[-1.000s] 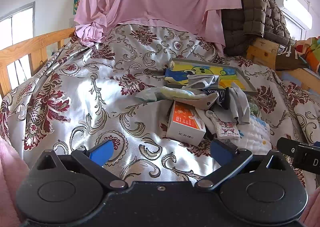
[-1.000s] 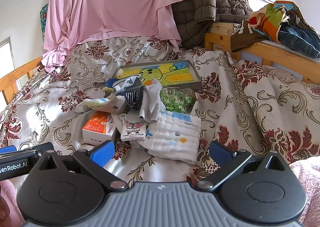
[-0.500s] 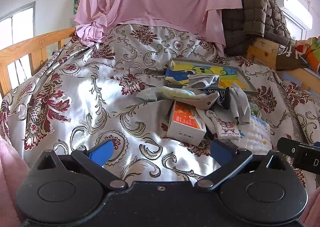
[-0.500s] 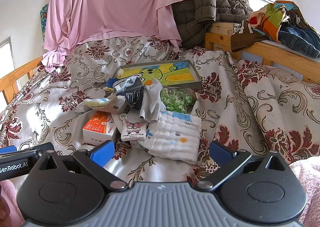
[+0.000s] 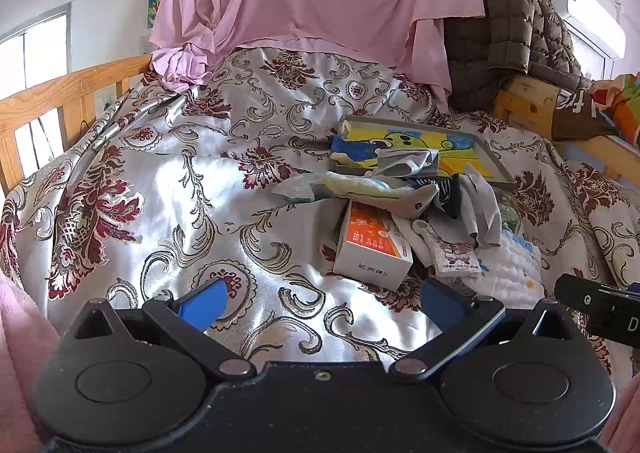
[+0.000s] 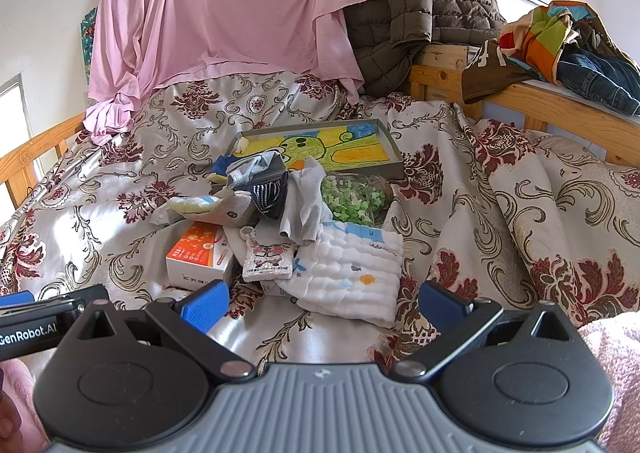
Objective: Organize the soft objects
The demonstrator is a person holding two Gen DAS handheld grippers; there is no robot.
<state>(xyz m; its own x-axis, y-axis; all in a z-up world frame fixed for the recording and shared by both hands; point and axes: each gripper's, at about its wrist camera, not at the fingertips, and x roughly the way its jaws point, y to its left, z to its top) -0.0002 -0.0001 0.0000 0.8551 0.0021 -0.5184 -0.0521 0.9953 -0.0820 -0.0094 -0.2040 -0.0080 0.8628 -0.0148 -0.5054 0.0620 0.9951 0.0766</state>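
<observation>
A heap of soft things lies mid-bed: a white quilted cloth (image 6: 352,273), a grey sock (image 6: 304,205), a dark patterned sock (image 6: 270,191), a pale yellow-green sock (image 6: 200,207) and a small printed pouch (image 6: 268,263). Among them sit an orange and white box (image 6: 198,259) and a jar of green bits (image 6: 354,195). The left wrist view shows the same box (image 5: 372,249) and pouch (image 5: 454,257). My left gripper (image 5: 322,301) is open, low and short of the box. My right gripper (image 6: 324,299) is open just before the quilted cloth.
A shallow grey tray with a yellow cartoon drawing (image 6: 384,137) lies behind the heap. A pink sheet (image 6: 224,13) and brown quilted jacket (image 6: 420,5) hang at the head. Wooden rails (image 6: 560,109) with piled clothes run along the right; another rail (image 5: 60,93) borders the left.
</observation>
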